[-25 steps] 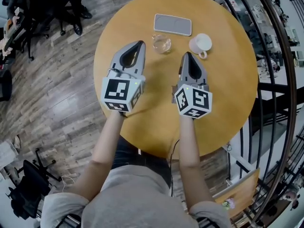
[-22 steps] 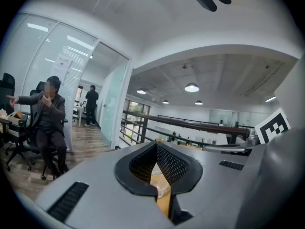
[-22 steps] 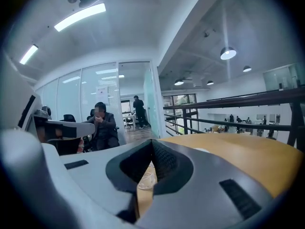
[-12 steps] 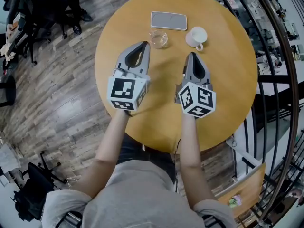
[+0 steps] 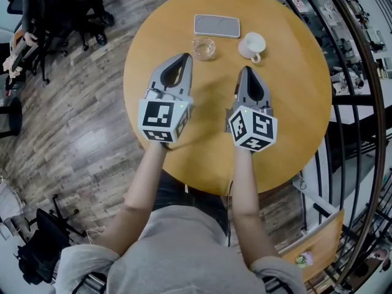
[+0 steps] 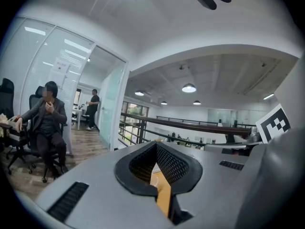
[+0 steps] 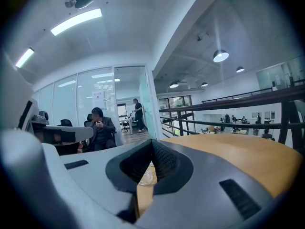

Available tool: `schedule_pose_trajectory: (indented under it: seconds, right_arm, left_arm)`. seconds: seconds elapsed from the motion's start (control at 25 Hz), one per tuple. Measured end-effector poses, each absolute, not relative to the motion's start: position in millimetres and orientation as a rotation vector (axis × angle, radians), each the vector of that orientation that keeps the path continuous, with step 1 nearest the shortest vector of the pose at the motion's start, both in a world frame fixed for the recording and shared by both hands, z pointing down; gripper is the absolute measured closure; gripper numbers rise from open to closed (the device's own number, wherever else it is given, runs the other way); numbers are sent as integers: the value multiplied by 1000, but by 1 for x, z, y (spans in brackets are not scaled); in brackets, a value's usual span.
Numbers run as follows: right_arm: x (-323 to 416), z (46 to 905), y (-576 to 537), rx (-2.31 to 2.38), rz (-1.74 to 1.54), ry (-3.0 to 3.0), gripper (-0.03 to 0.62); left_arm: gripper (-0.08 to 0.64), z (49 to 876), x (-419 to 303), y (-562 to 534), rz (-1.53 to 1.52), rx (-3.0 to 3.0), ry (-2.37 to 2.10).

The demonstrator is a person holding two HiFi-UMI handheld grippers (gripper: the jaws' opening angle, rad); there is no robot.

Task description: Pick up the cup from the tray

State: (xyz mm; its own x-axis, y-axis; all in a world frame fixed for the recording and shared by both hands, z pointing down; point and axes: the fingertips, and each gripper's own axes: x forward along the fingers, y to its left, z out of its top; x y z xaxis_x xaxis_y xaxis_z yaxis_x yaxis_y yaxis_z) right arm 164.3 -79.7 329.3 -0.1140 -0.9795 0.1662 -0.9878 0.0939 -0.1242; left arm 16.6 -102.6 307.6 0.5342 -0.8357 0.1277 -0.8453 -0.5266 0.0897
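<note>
**Two clenched hand-held grippers over a round worktop, cups beside the tray**

Looks steeply down on a round wooden worktop [image 5: 288, 103]. Shows the left hand-held gripper [image 5: 182, 57] and the right hand-held gripper [image 5: 246, 70] side by side above the middle of the wood, both aimed at the far edge, each carried on a bare forearm. Reads as clenched on both sides, tips pressed together and grasping nothing; looks the same from each gripper's own view.

Places a flat grey tray [image 5: 217, 26] close to the far edge. Sets a clear glass cup [image 5: 204, 48] on bare wood just in front of the tray's left half, off the tray. Sets a white cup [image 5: 253, 45] on bare wood just right of the tray, handle turned toward the near side. Leaves a gap between each gripper tip and the cup nearest it.

Glimpses the clear glass cup [image 7: 144, 175] low in the right gripper view, through the loop behind the closed tips.

Surrounds the worktop with grey plank floor [image 5: 79, 121] on the left and a dark railing [image 5: 361, 103] on the right. Includes a seated person [image 6: 47, 123] in the left gripper view.
</note>
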Motion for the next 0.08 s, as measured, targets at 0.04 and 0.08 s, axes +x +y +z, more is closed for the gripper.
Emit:
schedule_pose_trajectory:
  seconds: [0.04,0.08]
  right_arm:
    - [164,329,-78,2063,318,-2297,588]
    - [163,328,-77,2062,318,-2302,588]
  left_arm:
    - [554,308,16,-101,104,2625,-1450]
    - [554,308,16,-99,105,2623,-1453]
